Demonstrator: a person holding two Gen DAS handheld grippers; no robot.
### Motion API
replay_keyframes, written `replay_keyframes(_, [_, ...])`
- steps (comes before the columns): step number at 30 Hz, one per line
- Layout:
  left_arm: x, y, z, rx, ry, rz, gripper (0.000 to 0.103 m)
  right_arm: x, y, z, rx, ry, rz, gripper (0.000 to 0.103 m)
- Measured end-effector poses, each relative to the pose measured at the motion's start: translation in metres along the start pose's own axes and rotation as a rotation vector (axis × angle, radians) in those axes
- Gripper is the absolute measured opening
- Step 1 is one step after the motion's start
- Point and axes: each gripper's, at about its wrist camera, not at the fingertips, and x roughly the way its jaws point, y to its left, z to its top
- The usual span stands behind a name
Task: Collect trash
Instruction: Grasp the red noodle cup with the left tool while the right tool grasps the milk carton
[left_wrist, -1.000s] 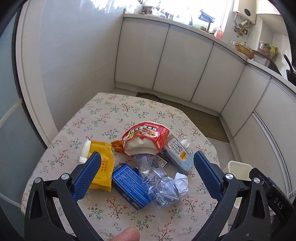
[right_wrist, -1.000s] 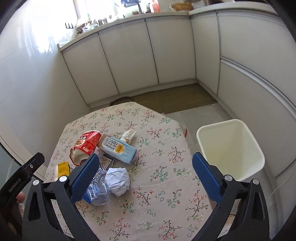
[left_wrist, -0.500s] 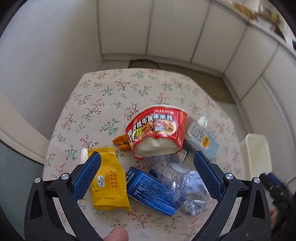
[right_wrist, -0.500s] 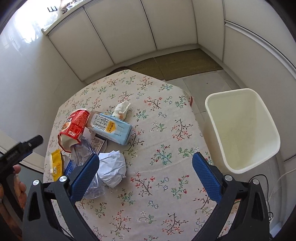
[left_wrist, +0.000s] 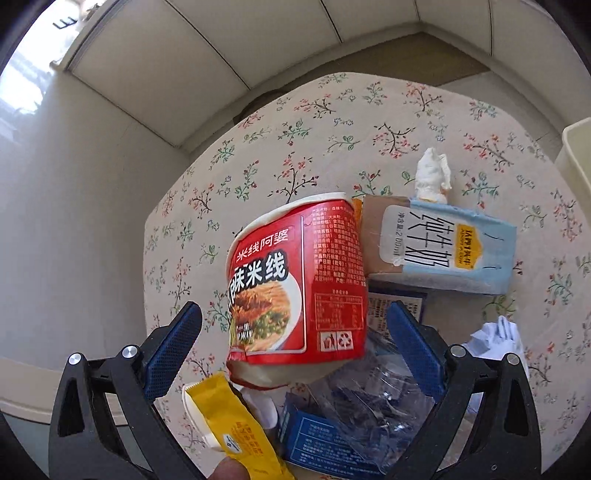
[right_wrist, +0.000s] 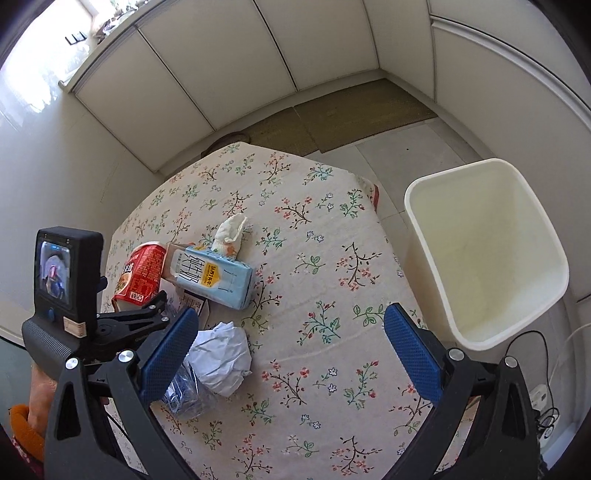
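**Both claws spread over the trash pile**

L wrist view: left claw (left_wrist: 293, 338) wide open, nothing gripped, red noodle cup (left_wrist: 295, 284) lying on its side betw. the blue pads. Milk carton (left_wrist: 443, 247) just right of cup, tissue wad (left_wrist: 432, 177) behind it. Yellow packet (left_wrist: 236, 432), blue box (left_wrist: 317, 443) & crushed clear bottle (left_wrist: 373, 398) near cam, all on floral tabletop (left_wrist: 332, 122).

R wrist view: right claw (right_wrist: 290, 341) also open, empty, above tabletop (right_wrist: 325, 258). Crumpled paper ball (right_wrist: 221, 356) by its left pad. White bin (right_wrist: 491, 258) on floor off tabletop's right edge.
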Motion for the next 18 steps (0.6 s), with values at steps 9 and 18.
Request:
replay_keyframes(9, [0.008,0.006,0.003,0.014,-0.038,0.019,0.067,0.012,0.002,0.004,-0.009,0.031,-0.007,0.098])
replay_keyframes(18, [-0.03,0.055,-0.026,-0.262,-0.149,-0.132,0.065,0.024,0.024,0.003,-0.158,0.02,-0.066,0.098])
